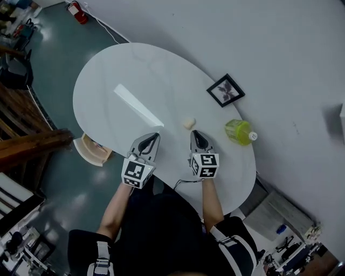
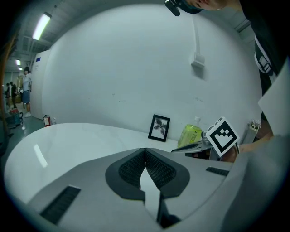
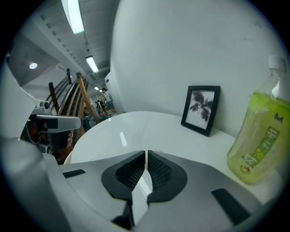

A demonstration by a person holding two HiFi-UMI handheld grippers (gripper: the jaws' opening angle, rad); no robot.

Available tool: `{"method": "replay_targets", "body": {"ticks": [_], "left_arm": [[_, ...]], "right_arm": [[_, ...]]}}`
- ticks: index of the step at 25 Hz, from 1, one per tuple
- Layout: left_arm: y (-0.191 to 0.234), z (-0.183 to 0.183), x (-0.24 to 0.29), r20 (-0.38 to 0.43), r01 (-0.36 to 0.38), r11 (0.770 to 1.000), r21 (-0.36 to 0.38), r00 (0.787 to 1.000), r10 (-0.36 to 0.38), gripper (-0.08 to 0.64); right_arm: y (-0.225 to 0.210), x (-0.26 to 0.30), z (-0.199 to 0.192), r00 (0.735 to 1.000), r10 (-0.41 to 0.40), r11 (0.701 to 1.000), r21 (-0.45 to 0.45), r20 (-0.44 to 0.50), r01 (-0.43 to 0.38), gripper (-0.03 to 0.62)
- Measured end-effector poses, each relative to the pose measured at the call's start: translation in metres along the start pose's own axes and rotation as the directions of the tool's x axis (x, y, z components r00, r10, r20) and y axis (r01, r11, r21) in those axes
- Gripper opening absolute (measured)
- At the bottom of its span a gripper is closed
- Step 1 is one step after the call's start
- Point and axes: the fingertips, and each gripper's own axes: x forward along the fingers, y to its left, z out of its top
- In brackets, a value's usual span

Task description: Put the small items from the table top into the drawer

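Nearest the person, the left gripper (image 1: 156, 136) and the right gripper (image 1: 195, 132) hang side by side over the near edge of the table (image 1: 118, 64). Each has its jaws pressed together with nothing between them, so neither is ready to take anything until it spreads. Both point away across the top, which suits an approach rather than a grasp. Just beyond the right gripper's tips, apart from them, lies a small cream lump (image 1: 188, 123), the only loose small item that shows. It sits closer to the right gripper, which looks the likelier one to pick it up. At the table's left edge, beside the left gripper, a tan box sticks out from under the top; I take it for the drawer (image 1: 91, 151), already open, and the left gripper is the handier one for it. Further right lies a green bottle (image 1: 239, 132), and beyond it a black frame (image 1: 226, 90) leans against the wall. Only the head view shows the lump and the drawer together; in both gripper views the lump is hidden below the jaw bodies. The left gripper view alone shows the right gripper's marker cube (image 2: 222, 136) from the side, and far-off people (image 2: 25, 88). The right gripper view brings the bottle's label close and shows wooden stairs (image 3: 77, 99) past the table. A red extinguisher (image 1: 77, 12) stands on the floor farthest off.
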Motion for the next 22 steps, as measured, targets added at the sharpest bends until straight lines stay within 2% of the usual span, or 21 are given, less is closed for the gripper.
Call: {"method": "replay_targets", "body": {"ticks": [8,9,10,12,15,22], "left_arm": [[0.004,-0.025,0.006,-0.049,-0.018,0.999,-0.027,0.999,0.017,0.020],[0.005,-0.026,0.006,-0.050,-0.020,0.999,-0.029,0.999,0.019,0.020],[0.005,-0.027,0.006,-0.052,-0.022,0.999,-0.031,0.998,0.021,0.020],[0.005,-0.028,0.006,-0.055,-0.026,0.999,-0.036,0.998,0.024,0.020],[0.006,-0.028,0.006,-0.058,-0.030,0.999,-0.037,0.998,0.027,0.020],[0.012,-0.032,0.007,-0.067,-0.042,0.998,-0.053,0.997,0.039,0.020]], "right_arm": [[-0.003,0.017,-0.008,1.000,0.029,1.000,-0.007,0.008,-0.029,0.043],[-0.002,0.019,-0.008,0.999,0.037,0.999,-0.011,0.008,-0.037,0.069],[0.000,0.022,-0.008,0.999,0.046,0.999,-0.013,0.002,-0.046,0.166],[0.000,0.029,-0.010,0.998,0.054,0.998,-0.021,-0.015,-0.055,0.220],[-0.003,0.039,-0.011,0.999,0.038,0.999,-0.035,-0.028,-0.039,0.246],[-0.009,0.057,-0.015,0.998,0.022,0.999,-0.033,-0.052,-0.023,0.249]]}}
